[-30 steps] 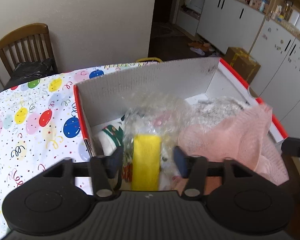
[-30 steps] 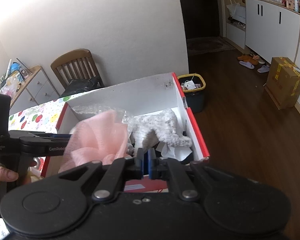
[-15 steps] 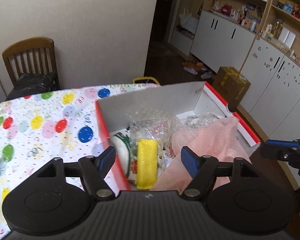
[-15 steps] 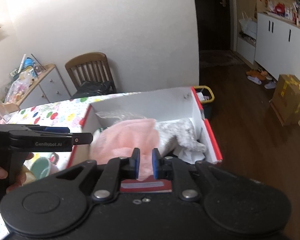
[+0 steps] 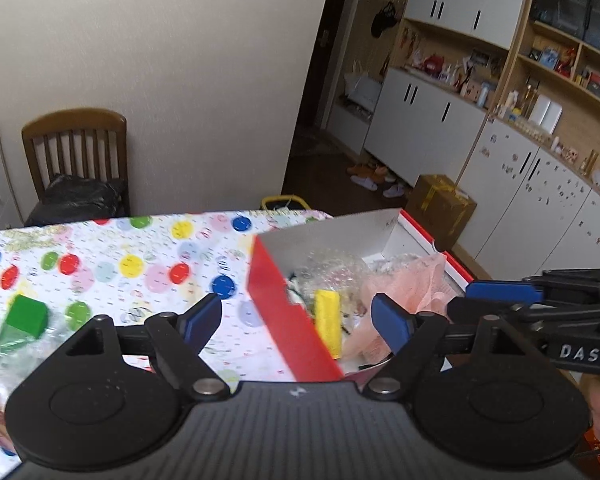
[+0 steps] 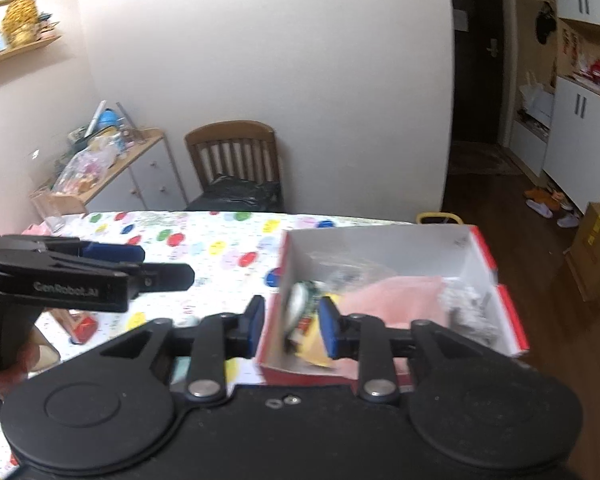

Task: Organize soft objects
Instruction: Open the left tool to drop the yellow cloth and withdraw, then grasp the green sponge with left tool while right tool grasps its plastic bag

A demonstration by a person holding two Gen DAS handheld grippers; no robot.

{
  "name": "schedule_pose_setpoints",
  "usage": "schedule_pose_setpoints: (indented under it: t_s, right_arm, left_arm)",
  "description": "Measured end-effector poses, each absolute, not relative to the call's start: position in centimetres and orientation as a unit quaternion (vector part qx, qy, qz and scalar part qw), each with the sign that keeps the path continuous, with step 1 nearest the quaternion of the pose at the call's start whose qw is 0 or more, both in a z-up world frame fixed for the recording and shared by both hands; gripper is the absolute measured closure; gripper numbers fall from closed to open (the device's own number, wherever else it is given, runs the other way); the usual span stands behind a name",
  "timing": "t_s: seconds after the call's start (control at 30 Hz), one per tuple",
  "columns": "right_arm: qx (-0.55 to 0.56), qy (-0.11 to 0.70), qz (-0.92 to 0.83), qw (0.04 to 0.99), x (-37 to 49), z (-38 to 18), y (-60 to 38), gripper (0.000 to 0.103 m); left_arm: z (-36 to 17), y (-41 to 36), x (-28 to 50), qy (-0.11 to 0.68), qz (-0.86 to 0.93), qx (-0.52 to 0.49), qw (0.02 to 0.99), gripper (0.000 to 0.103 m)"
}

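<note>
The surface point(image 5: 112, 256) wore a white cloth dotted with balloons in red, yellow, green, blue and pink, and beyond the black left gripper point(image 5: 298, 318), whose fingers point(image 5: 392, 322) carried blue pads, stood a box point(image 5: 290, 328) red outside and white within. Between those fingers showed a yellow cloth point(image 5: 328, 322), with a pale pink mesh fabric point(image 5: 410, 286) just beyond the right-hand finger, and a green block point(image 5: 22, 322) lay to the left of the left-hand finger. The right gripper point(image 6: 292, 326) was likewise black with blue pads, a grey-white knit point(image 6: 468, 308) lying beyond its right-hand finger.
</note>
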State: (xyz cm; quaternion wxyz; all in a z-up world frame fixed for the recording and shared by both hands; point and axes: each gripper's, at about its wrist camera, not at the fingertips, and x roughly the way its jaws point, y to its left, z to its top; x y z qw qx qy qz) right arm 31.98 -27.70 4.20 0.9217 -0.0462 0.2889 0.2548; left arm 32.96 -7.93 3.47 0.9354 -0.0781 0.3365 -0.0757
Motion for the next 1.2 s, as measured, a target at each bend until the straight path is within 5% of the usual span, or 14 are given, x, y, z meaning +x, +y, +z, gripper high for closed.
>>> schedule_pose_setpoints:
  t_s: [0.2, 0.33, 0.5, 1.2]
  right_arm:
    - [-0.059, 0.280, 0.276, 0.918, 29.6, 4.6, -21.7, 0.040]
    - [-0.063, 0.283, 0.284, 0.914, 28.8, 4.5, -17.6, 0.036]
    - [-0.074, 0.284, 0.292, 0.910, 28.0, 4.4, -12.5, 0.017]
    - [-0.051, 0.379, 0.269, 0.884, 35.6, 0.3, 1.2, 0.003]
  left_arm:
    - [5.0, -2.0, 29.7, 0.327, -0.063, -0.075, 0.940, 0.019]
    - [5.5, 2.8, 28.0, 0.326, -0.052, -0.088, 0.940, 0.018]
    - [6.2, 8.3, 26.5, 0.318, -0.036, -0.086, 0.943, 0.008]
    - [3.1, 25.8, 33.3, 0.341, -0.063, -0.057, 0.936, 0.000]
